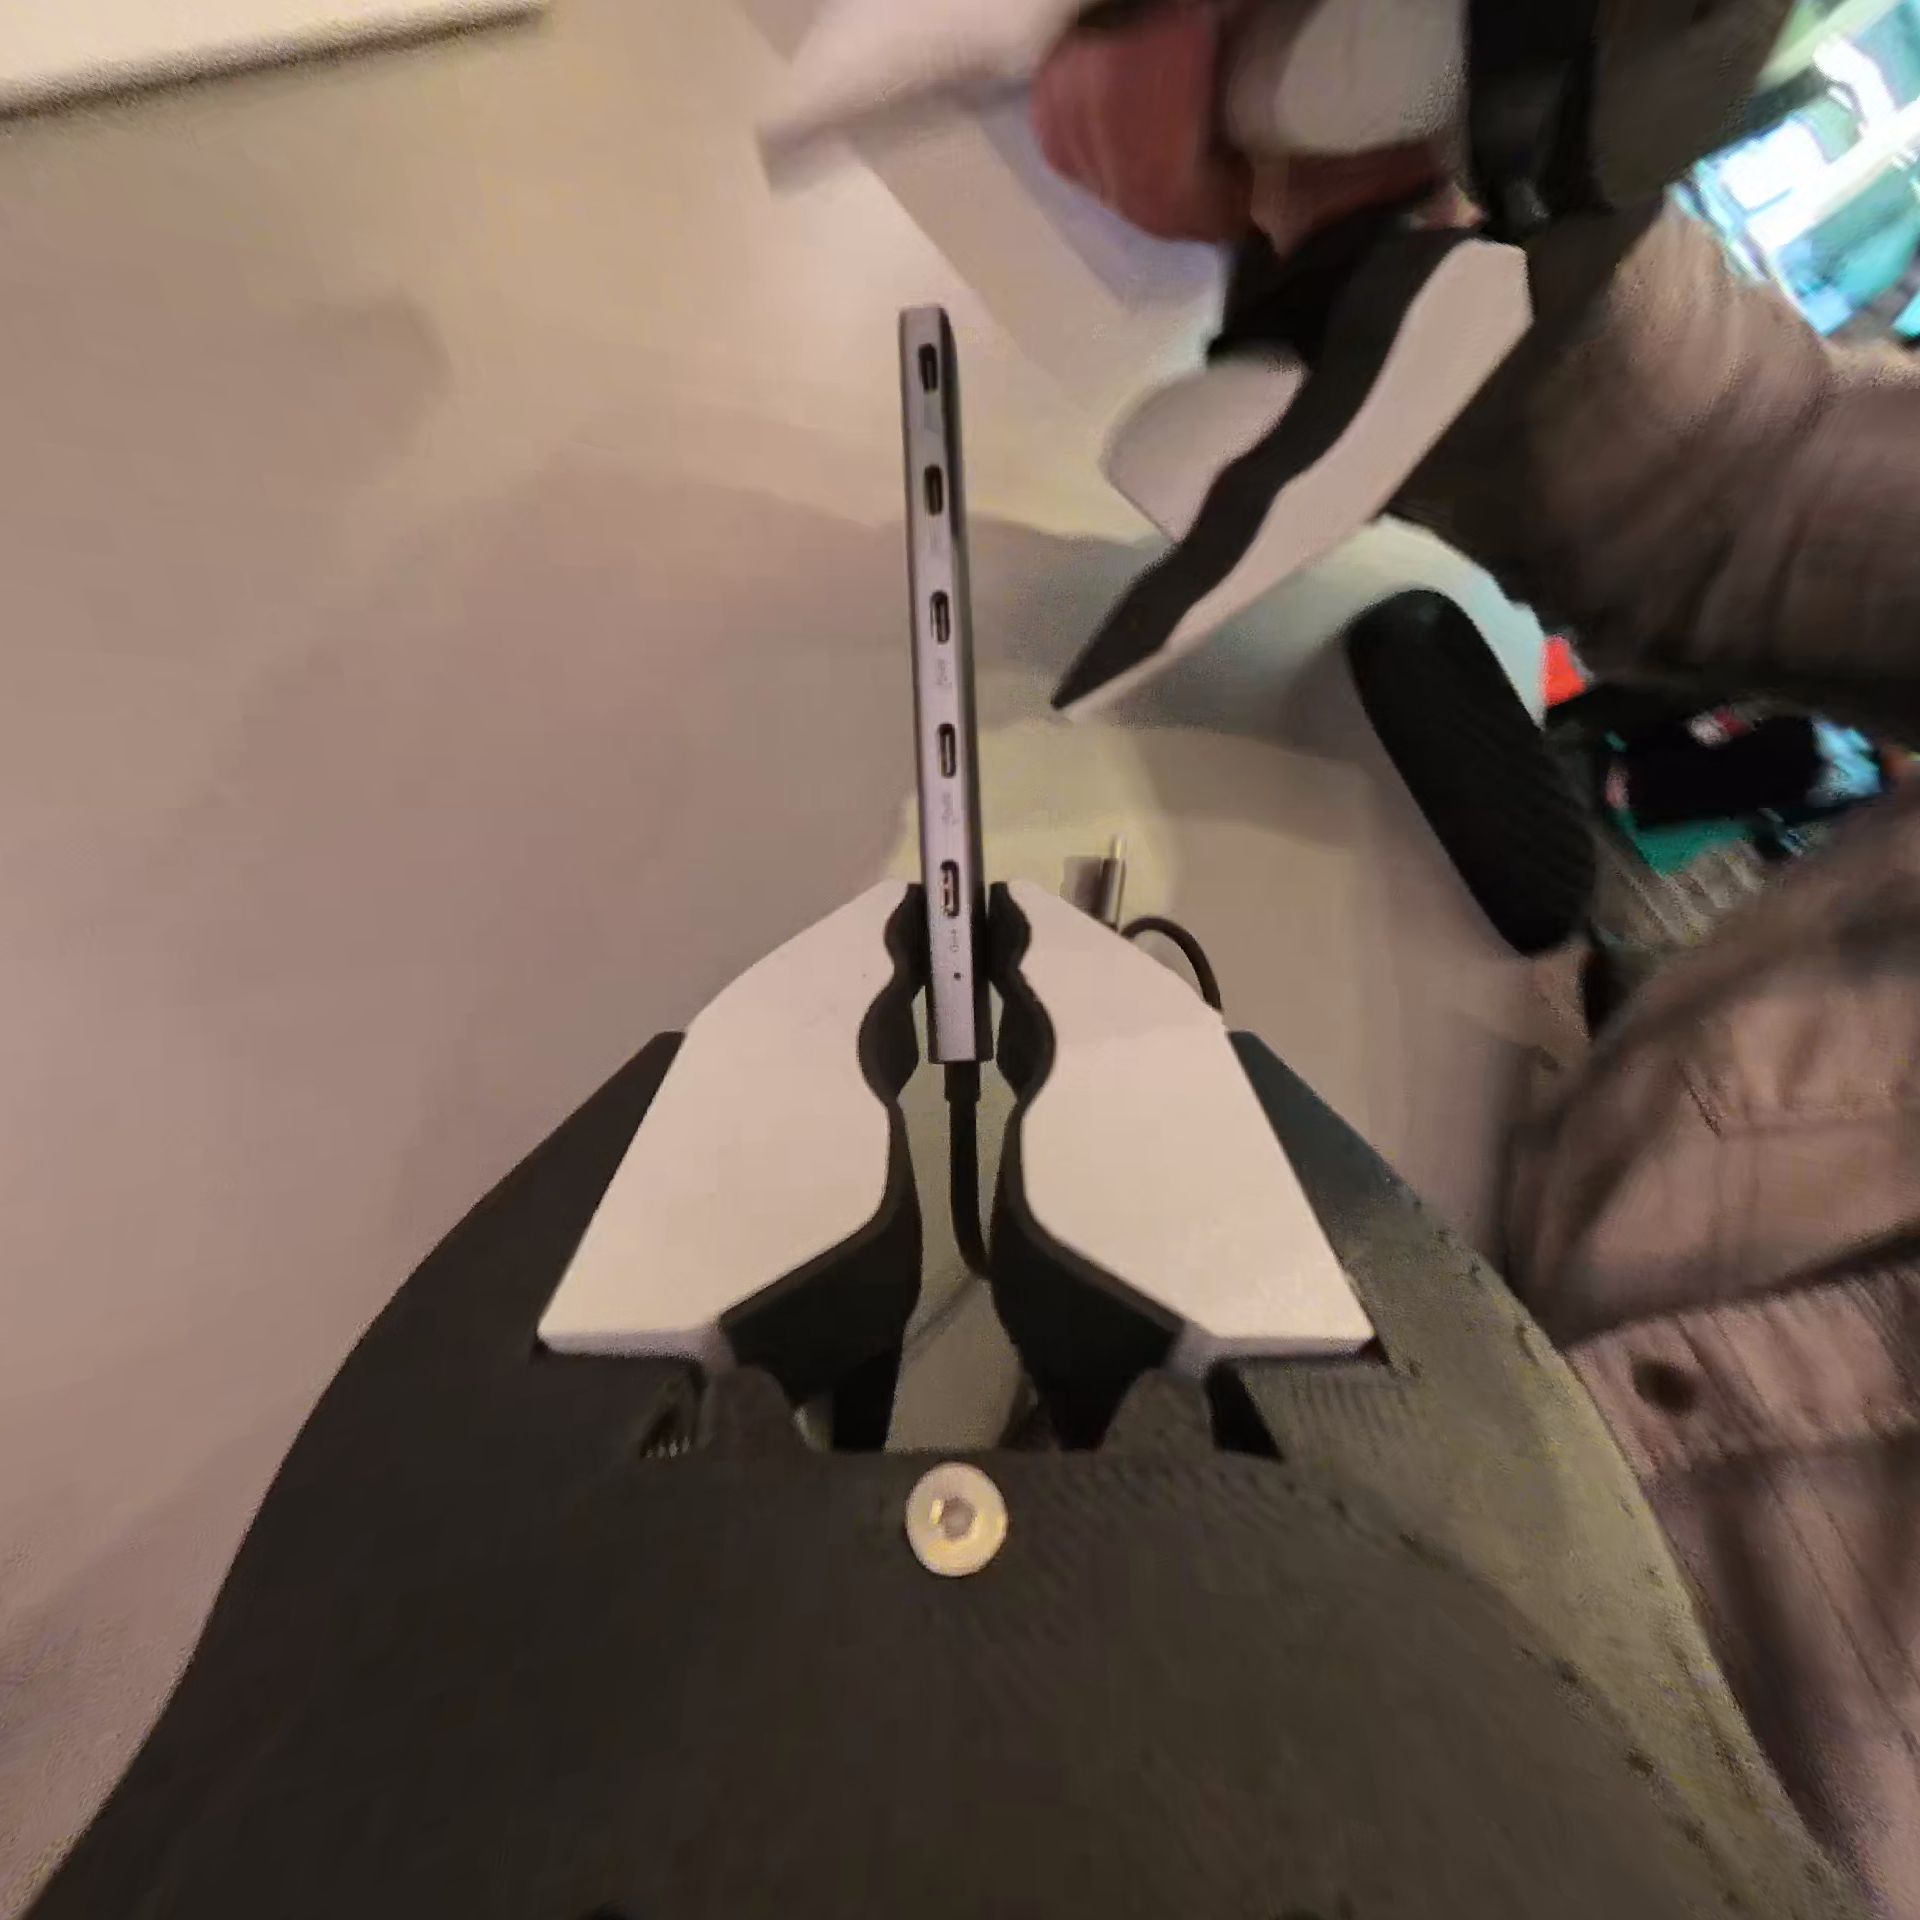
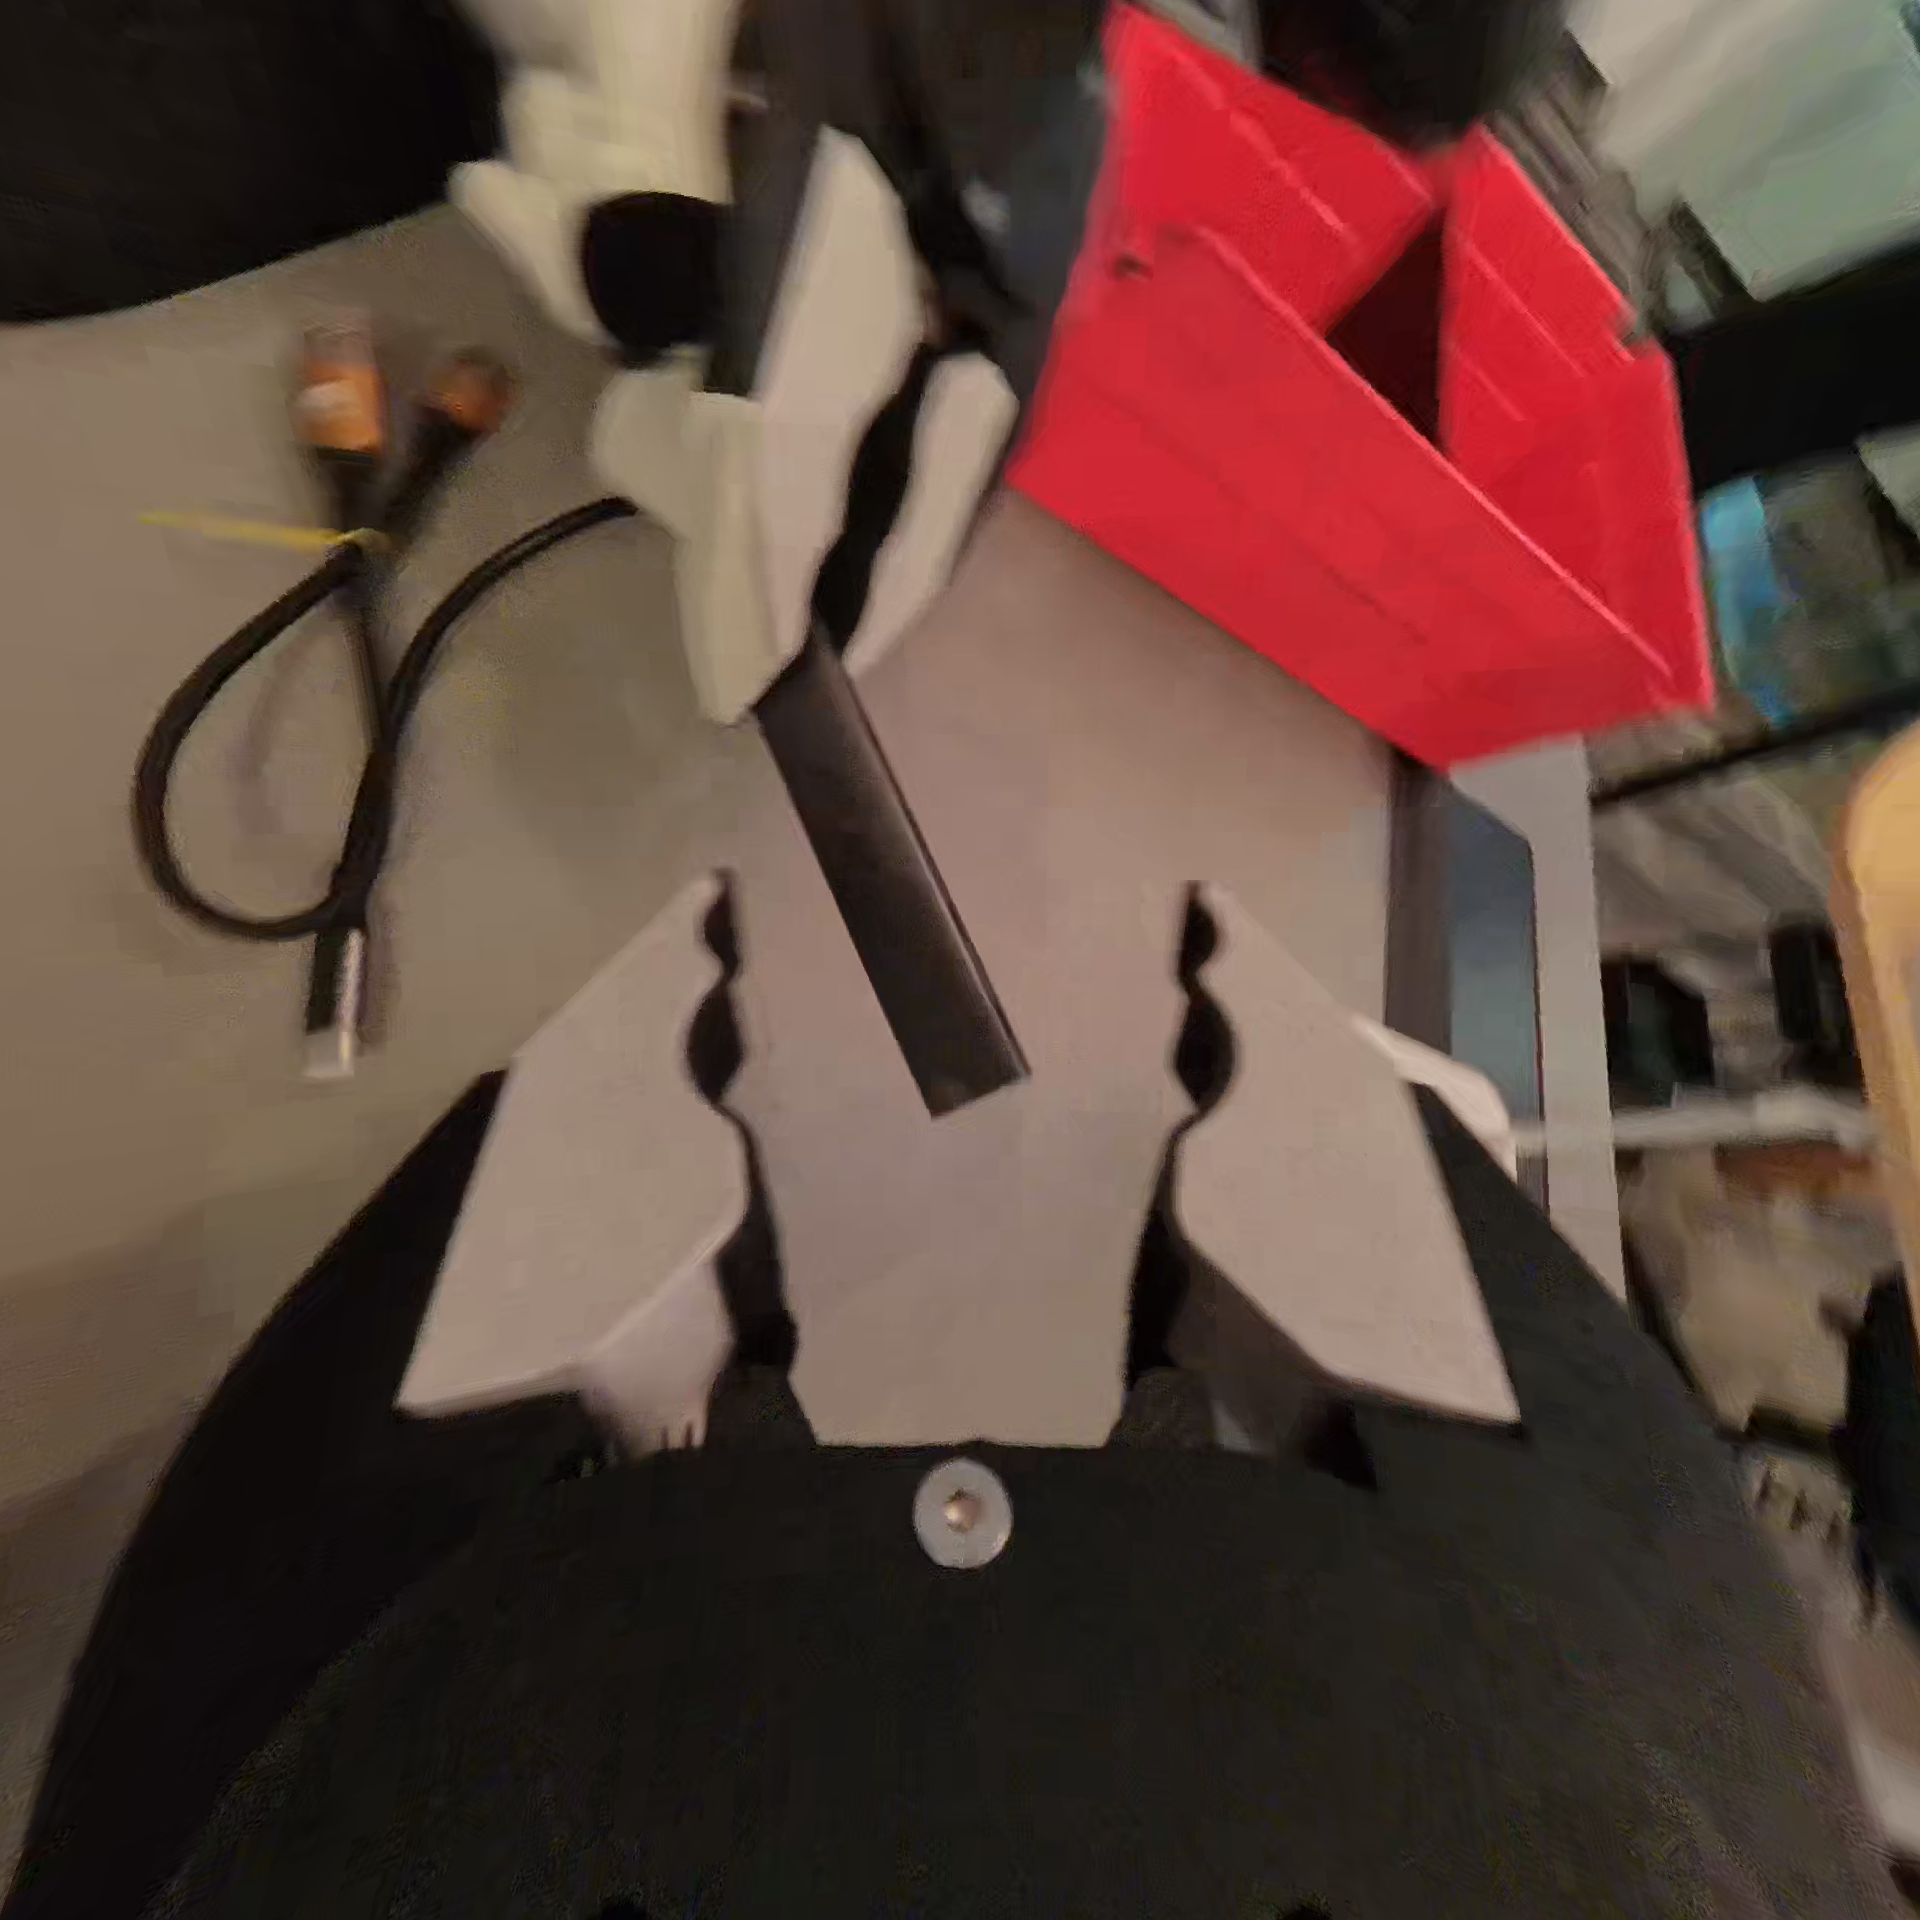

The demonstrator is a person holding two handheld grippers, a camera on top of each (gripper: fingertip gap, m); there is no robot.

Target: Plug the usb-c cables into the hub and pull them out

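My left gripper [image 1: 954, 914] is shut on the lower end of a slim grey usb hub [image 1: 940, 644] and holds it upright and edge-on, its row of ports facing the camera. The hub's black lead [image 1: 961, 1164] hangs down between the fingers. My right gripper [image 1: 1195, 561] hovers open to the upper right of the hub, apart from it. In the right wrist view my right gripper [image 2: 961, 904] is open and empty, with the hub [image 2: 894, 883] just ahead of its jaws, held by the left gripper [image 2: 810, 468]. Black usb-c cables [image 2: 343, 727] lie loose on the table at the left.
A red bin [image 2: 1351, 468] stands at the back right of the grey table [image 2: 1091, 831]. A silver plug [image 1: 1114, 862] and cable show behind my left fingers. A person's sleeve [image 1: 1714, 1039] and a black ribbed object [image 1: 1475, 779] fill the right side.
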